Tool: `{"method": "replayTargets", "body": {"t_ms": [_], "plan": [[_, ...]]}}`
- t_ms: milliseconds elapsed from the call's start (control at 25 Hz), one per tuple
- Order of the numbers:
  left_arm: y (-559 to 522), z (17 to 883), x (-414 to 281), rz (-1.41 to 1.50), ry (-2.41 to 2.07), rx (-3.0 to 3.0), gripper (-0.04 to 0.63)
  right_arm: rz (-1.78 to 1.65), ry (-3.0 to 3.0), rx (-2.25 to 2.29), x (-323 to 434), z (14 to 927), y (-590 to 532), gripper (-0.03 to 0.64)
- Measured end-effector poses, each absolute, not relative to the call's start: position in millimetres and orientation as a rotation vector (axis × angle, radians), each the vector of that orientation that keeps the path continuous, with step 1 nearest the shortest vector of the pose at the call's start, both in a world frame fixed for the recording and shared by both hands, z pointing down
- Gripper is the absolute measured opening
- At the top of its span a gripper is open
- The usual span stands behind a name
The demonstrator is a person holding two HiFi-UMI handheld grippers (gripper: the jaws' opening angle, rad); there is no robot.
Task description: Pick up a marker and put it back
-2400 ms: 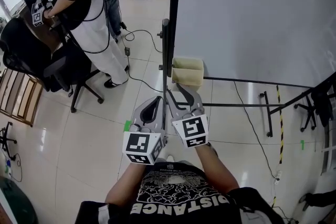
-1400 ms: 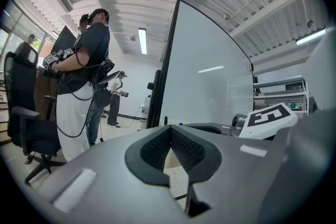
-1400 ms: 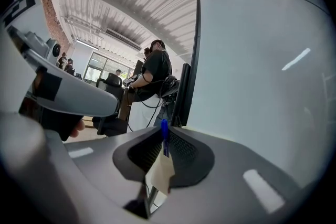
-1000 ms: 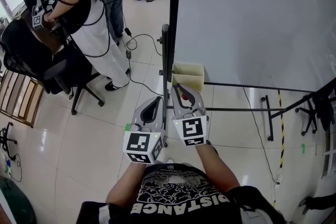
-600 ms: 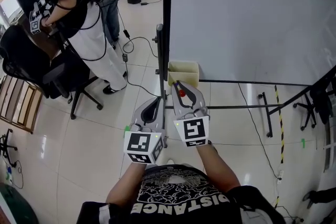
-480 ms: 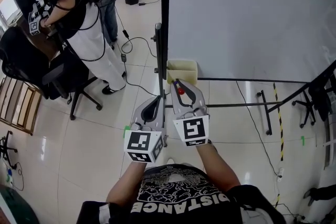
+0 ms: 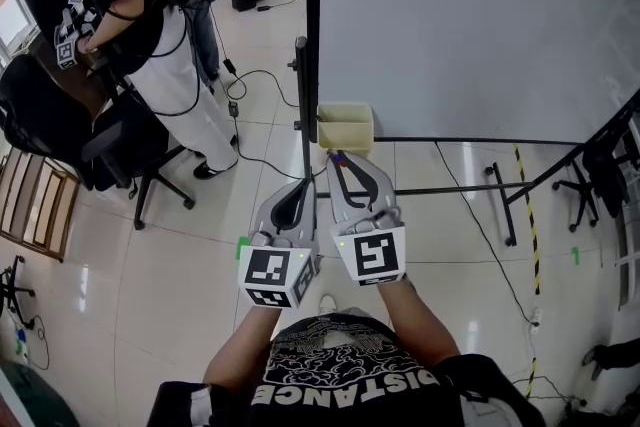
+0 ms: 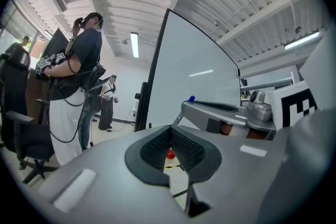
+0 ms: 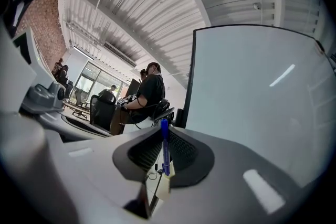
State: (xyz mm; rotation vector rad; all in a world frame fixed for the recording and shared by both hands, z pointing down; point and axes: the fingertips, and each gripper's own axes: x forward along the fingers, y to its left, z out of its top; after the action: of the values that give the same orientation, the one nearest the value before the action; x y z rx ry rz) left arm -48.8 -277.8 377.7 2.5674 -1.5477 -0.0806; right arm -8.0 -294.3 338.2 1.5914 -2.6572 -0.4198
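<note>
Left gripper point(image 8: 170, 136): grey jaws together, nothing between them.
Right gripper point(image 9: 164, 145): clamped on the slim blue plastic marker point(image 9: 165, 139), which stands toward 12 o'clock.
Beige open plastic tray point(image 7: 345, 145): near, at the right gripper's 12 o'clock, low on the whiteboard frame.
Risk: the hold is narrow, so the marker may pivot or slip and miss the tray.
Pose: both hands roughly level, side by side.

Marker point(image 9: 165, 147) in right hand-held gripper point(image 7: 338, 161); whiteboard point(image 7: 470, 25) ahead; chair point(image 7: 70, 130) left.

Blue marker point(image 9: 165, 147), seemingly cream bin point(image 7: 345, 143)
</note>
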Motion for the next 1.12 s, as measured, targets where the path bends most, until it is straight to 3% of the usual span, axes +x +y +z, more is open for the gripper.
{"method": "replayTargets", "body": {"t_ms": [1120], "plan": [[-191, 363, -41, -0.112, -1.537, 2.619, 0.006, -0.399, -2.622, 1.653, 2, 339, -189, 0.034]]}}
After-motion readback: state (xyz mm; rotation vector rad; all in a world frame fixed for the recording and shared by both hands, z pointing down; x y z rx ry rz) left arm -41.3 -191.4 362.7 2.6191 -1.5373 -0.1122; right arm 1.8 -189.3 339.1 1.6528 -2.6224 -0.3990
